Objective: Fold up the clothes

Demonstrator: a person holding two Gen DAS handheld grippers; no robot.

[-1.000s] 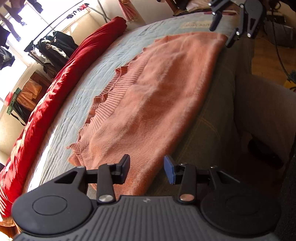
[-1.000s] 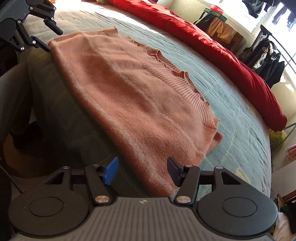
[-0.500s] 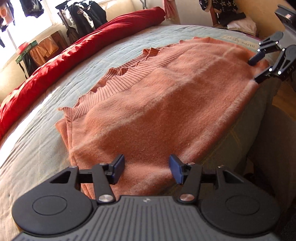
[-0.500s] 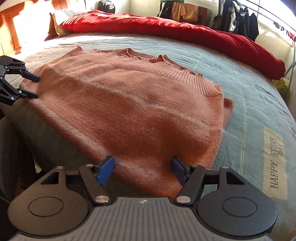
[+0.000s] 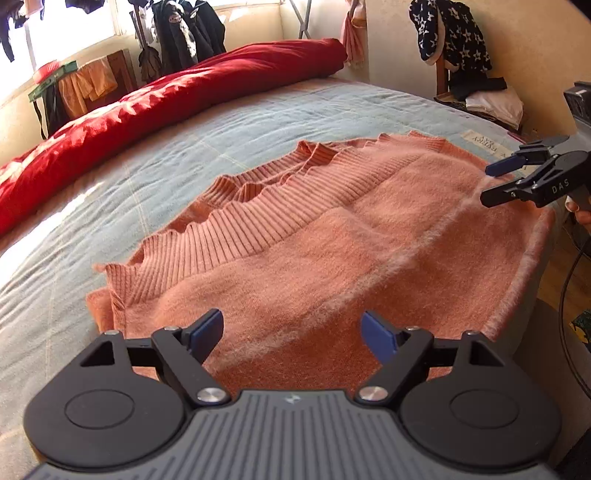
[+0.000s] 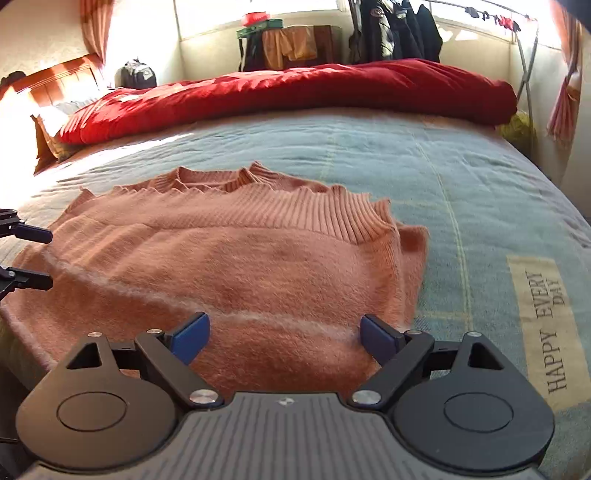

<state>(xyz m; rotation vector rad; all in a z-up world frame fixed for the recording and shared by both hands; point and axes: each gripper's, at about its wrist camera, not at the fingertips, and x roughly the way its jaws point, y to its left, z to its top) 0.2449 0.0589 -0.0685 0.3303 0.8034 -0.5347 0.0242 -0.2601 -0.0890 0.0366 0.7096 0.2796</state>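
A salmon-pink knit sweater (image 5: 332, 243) lies spread flat on the light blue bedspread (image 5: 229, 125), ribbed edge toward the far side. It also shows in the right wrist view (image 6: 236, 258). My left gripper (image 5: 291, 332) is open and empty, just above the sweater's near left edge. My right gripper (image 6: 282, 334) is open and empty over the near right edge. The right gripper shows in the left wrist view (image 5: 495, 184) at the sweater's right end. The left gripper's fingertips (image 6: 33, 232) show at the left edge of the right wrist view.
A rolled red duvet (image 6: 295, 92) lies along the far side of the bed. Clothes hang on a rack (image 6: 399, 33) by the window. A chair with garments (image 5: 465, 74) stands beyond the bed's right end. A "HAPPY EVERY DAY" label (image 6: 546, 325) is on the bedspread.
Both grippers have swung round to face across the bed and have opened wider. The sweater has not moved.
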